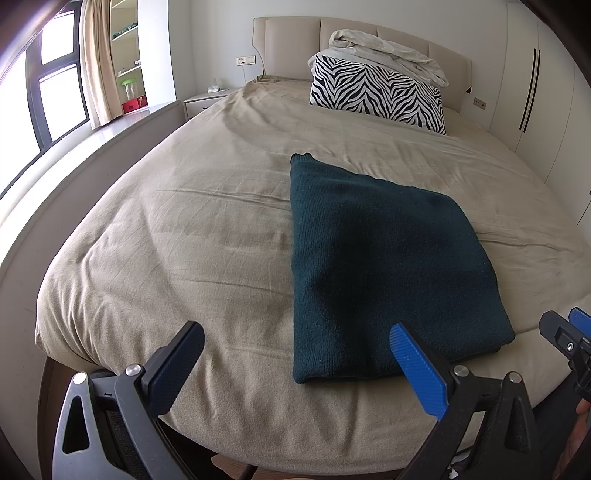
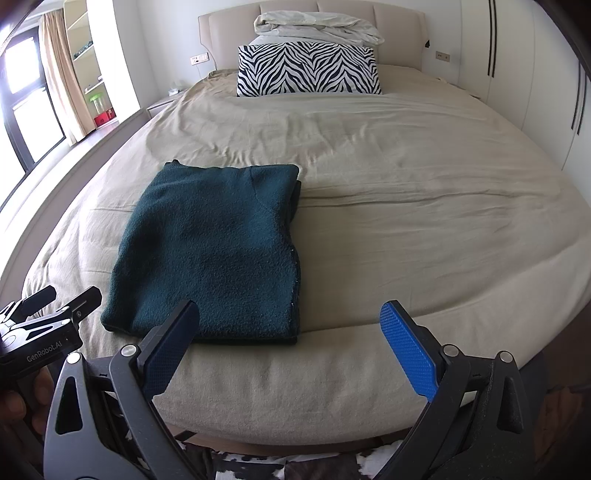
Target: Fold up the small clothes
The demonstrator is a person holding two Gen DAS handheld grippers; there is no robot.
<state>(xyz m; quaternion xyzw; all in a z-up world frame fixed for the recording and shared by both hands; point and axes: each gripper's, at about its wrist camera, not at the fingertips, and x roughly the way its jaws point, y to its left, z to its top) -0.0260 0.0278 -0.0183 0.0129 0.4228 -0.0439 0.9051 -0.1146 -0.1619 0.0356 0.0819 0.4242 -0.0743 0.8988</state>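
A dark teal knit garment (image 1: 380,266) lies folded into a flat rectangle near the foot of the bed (image 1: 184,229); it also shows in the right wrist view (image 2: 218,251). My left gripper (image 1: 295,343) is open and empty, held just off the bed's front edge, with its right finger over the garment's near edge. My right gripper (image 2: 291,325) is open and empty, off the front edge, to the right of the garment. Each gripper shows at the edge of the other's view: the right one (image 1: 570,336), the left one (image 2: 55,299).
The bed has a beige sheet (image 2: 406,192). A zebra-print pillow (image 2: 308,70) and a bundled white duvet (image 2: 317,24) lie at the headboard. A nightstand (image 1: 203,101), shelves and a window are to the left. White wardrobes (image 2: 517,74) stand to the right.
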